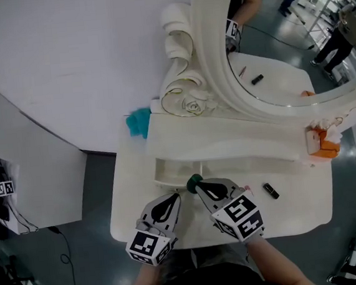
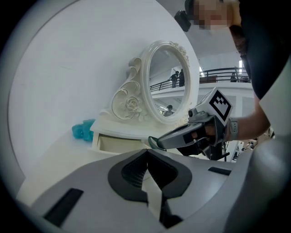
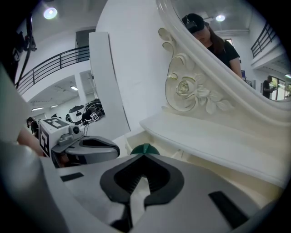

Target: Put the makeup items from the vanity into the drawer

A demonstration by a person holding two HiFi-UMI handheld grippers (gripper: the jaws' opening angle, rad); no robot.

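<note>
Pale wall behind a white vanity counter, taken from the head view, with an oval mirror at the far side and a raised shelf at its foot. Under that shelf, an open drawer, pulled out toward the near side. Right tool clamped on a green item, poised at the near edge of the drawer opening. Left tool just beside it on the left, closed and carrying nothing. Lying on the counter to the right, apart from the drawer: a small black tube; farther right, an orange thing.

From the left gripper view: jaws pressed together, nothing between; ahead, the green item at the right tool's tip, in front of the drawer.

From the right gripper view: jaws pinched narrow on the green item, only its domed top showing past the tips; drawer just beyond.

Judged as mid-carry, one item on its way in. Next: calls for lowering over the drawer cavity, then parting the jaws to let go; likely the black tube after that.
</note>
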